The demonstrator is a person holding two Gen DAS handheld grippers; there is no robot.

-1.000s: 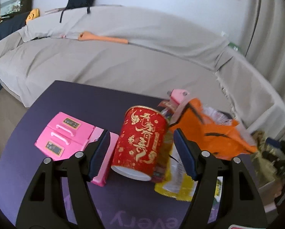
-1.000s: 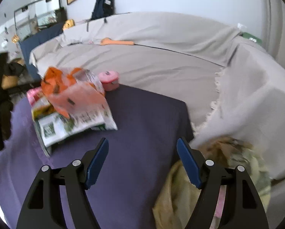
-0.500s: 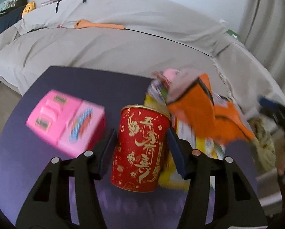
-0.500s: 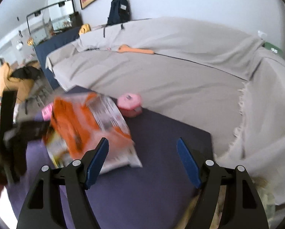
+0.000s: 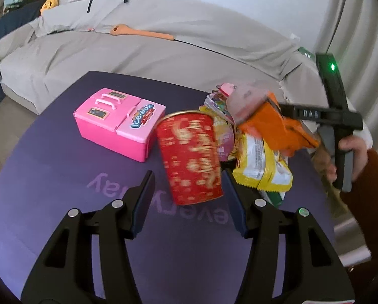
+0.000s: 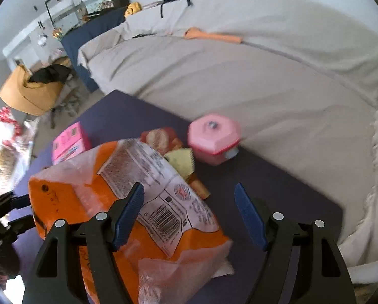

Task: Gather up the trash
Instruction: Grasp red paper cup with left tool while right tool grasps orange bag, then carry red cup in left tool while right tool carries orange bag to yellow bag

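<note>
A red paper cup with gold writing (image 5: 191, 157) stands tilted on the purple table, between the open fingers of my left gripper (image 5: 187, 202), which do not close on it. Right of it lies a pile of snack wrappers: an orange bag (image 5: 275, 124) over a yellow bag (image 5: 262, 169). In the right wrist view the orange bag (image 6: 143, 207) fills the lower left, under my open right gripper (image 6: 189, 215); its left finger (image 6: 128, 210) is over the bag. The right gripper also shows in the left wrist view (image 5: 338, 126).
A pink toy ice-box (image 5: 118, 119) sits left of the cup, and shows in the right wrist view (image 6: 70, 141). A pink hexagonal box (image 6: 214, 136) stands at the table's far edge. A grey covered sofa (image 5: 138, 50) lies behind, with an orange spoon (image 5: 141, 31) on it.
My left gripper has opened and drawn back from the cup, which now tilts. My right gripper has moved left over the orange bag.
</note>
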